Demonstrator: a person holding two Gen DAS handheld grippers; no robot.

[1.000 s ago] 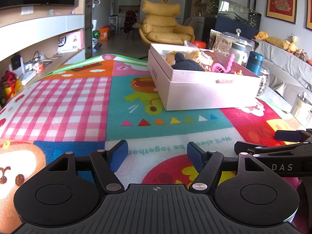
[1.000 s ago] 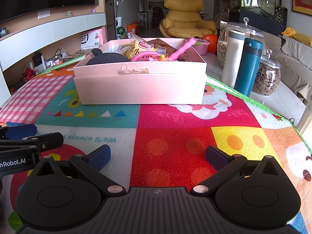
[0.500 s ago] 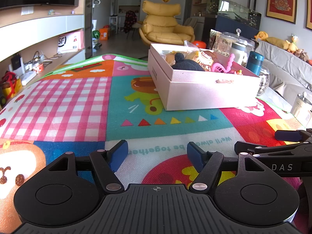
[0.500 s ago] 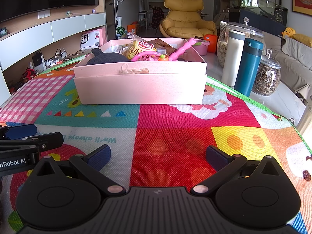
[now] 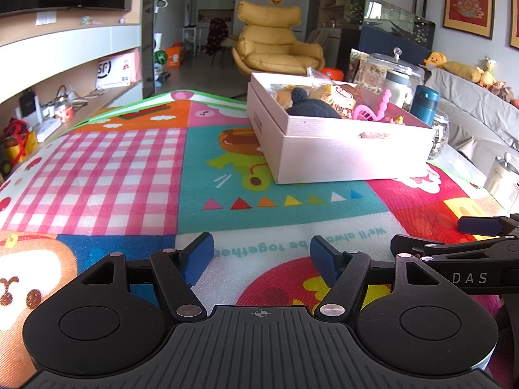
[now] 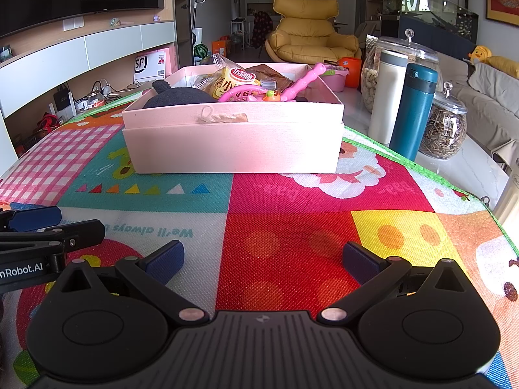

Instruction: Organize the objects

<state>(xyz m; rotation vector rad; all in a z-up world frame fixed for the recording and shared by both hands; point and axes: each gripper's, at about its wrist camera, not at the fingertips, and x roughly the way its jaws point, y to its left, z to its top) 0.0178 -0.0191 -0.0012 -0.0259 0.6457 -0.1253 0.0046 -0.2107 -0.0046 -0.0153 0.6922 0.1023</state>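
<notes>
Both tools sit low over a colourful play mat point(image 5: 136, 168), side by side and well short of the pink box point(image 6: 232, 136) that stands further out on the mat. The left gripper point(image 5: 261, 256) has its blue pads spread with nothing between them, above the white strip of mat with printed lettering. The right gripper point(image 6: 263, 261) is spread wider, also holding nothing, above a red square of the mat. Each one shows at the edge of the other's view. The box is open-topped and filled: a dark soft toy point(image 6: 178, 96) lies at its near left corner, a yellow snack packet point(image 6: 235, 82) behind it, and a pink plastic toy point(image 6: 292, 84) leans toward the right side. Off the mat to the right of the box stand a white flask point(image 6: 387, 97), a teal flask point(image 6: 413, 110) and two glass jars point(image 6: 442, 123).
</notes>
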